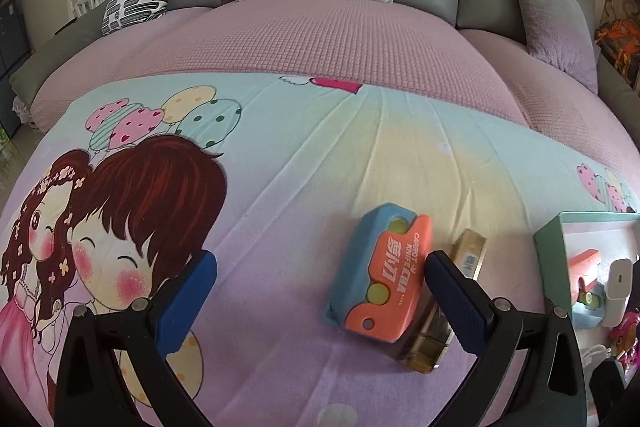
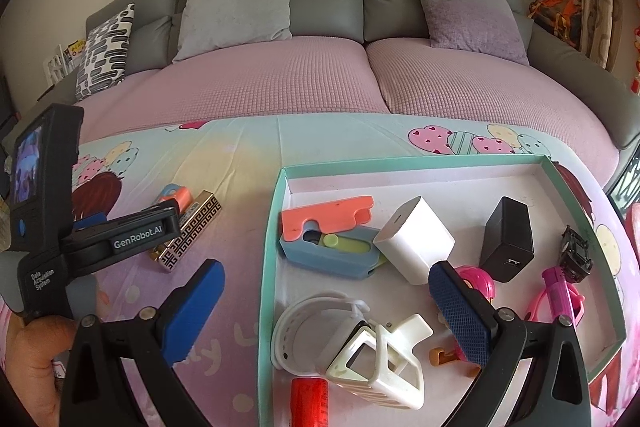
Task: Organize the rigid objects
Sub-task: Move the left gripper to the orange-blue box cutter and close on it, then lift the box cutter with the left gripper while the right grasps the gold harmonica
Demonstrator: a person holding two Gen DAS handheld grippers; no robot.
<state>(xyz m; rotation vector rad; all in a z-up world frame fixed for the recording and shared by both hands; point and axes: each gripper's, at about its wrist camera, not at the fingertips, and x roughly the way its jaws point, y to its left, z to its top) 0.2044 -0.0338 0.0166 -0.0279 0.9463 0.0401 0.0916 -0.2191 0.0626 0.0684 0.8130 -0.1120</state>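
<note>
Left wrist cam, lower middle of frame: a blue-and-orange toy knife (image 1: 380, 271) marked "carrot knife" sits on the cartoon bedsheet (image 1: 280, 147), w/ a gold patterned harmonica (image 1: 456, 295) right against its far side, partly tucked under it. Both are still outside the teal tray (image 2: 276, 227), which shows at the right edge of that view.

What could go wrong imo — the two pieces are touching, so closing on the knife could snag the harmonica too, or shove it along the sheet. The right-side finger (image 1: 456, 295) of the left gripper (image 1: 320, 279) already looks to be over or on the harmonica, not cleanly beside the knife; can't tell if it's actually in contact. Soft bedding also gives, so a hard plastic shell could tip or squirt out of the pads. The tray is pretty full too: a second carrot knife (image 2: 328, 239), white charger (image 2: 416, 239), black charger (image 2: 508, 239), white plastic bits at the bottom — dropping another item in could knock stuff around.

Tongs: left gripper is spread wide, holding nothing, knife sitting toward its right finger rather than centred. Right gripper (image 2: 326, 303) is spread just as wide, hanging over the lower left corner of the tray, gripping nothing; its right pad (image 2: 460, 311) overlaps the pink ring thing in view, but contact I can't judge.
</note>
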